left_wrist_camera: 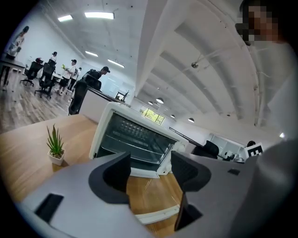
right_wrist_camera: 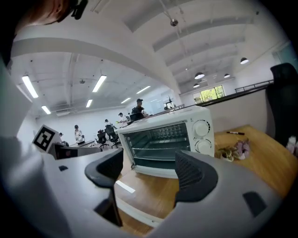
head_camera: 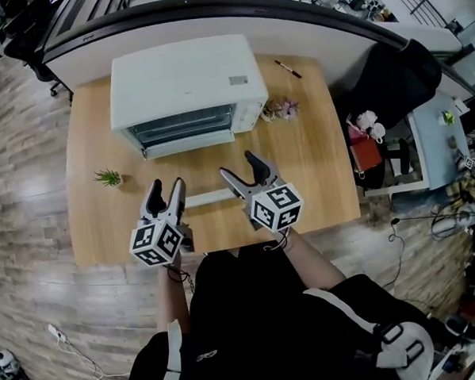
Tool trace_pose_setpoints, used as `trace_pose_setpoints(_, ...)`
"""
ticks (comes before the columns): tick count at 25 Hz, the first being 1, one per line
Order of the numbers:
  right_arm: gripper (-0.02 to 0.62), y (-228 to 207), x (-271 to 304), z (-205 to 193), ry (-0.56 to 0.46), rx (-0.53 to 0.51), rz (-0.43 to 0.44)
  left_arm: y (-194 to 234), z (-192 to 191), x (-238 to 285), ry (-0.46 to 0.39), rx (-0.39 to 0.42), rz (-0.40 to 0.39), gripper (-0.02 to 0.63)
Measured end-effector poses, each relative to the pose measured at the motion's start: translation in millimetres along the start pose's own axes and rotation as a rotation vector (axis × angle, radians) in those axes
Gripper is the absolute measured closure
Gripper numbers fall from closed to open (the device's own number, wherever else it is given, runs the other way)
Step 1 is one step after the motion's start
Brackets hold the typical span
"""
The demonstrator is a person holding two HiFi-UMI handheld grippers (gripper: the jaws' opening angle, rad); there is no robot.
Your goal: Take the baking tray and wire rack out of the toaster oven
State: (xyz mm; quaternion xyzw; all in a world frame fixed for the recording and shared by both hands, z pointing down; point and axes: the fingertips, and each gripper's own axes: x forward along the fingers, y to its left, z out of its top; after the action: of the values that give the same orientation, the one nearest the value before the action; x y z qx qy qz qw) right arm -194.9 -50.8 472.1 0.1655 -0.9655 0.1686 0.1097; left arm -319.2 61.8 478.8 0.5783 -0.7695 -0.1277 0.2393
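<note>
Approach step: the left gripper (head_camera: 166,183) and right gripper (head_camera: 236,163) hover spread, empty. The white boxy toaster oven (head_camera: 186,89) sits at twelve o'clock (glass door (head_camera: 185,126) apparently shut), metal wire rack (right_wrist_camera: 163,134) inside. Next, open that door.

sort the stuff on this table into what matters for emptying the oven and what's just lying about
Job: toaster oven, wire rack inside it, left tongs, right tongs, both open.
Lying about: potted plant, flowers, pen.

One overhead, two low; common oven (head_camera: 186,89)
</note>
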Motion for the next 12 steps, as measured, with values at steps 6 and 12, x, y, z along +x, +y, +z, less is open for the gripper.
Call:
trace_pose_setpoints(6, 0.250, -23, 35, -15, 0.018, 0.148, -0.085, 36, 2, 38, 0.037, -0.078, -0.012, 0.340)
trace_pose_setpoints(12, 0.250, -41, 80, -23, 0.022, 0.238, -0.102, 76, 5, 75, 0.041, -0.165, 0.013, 0.341)
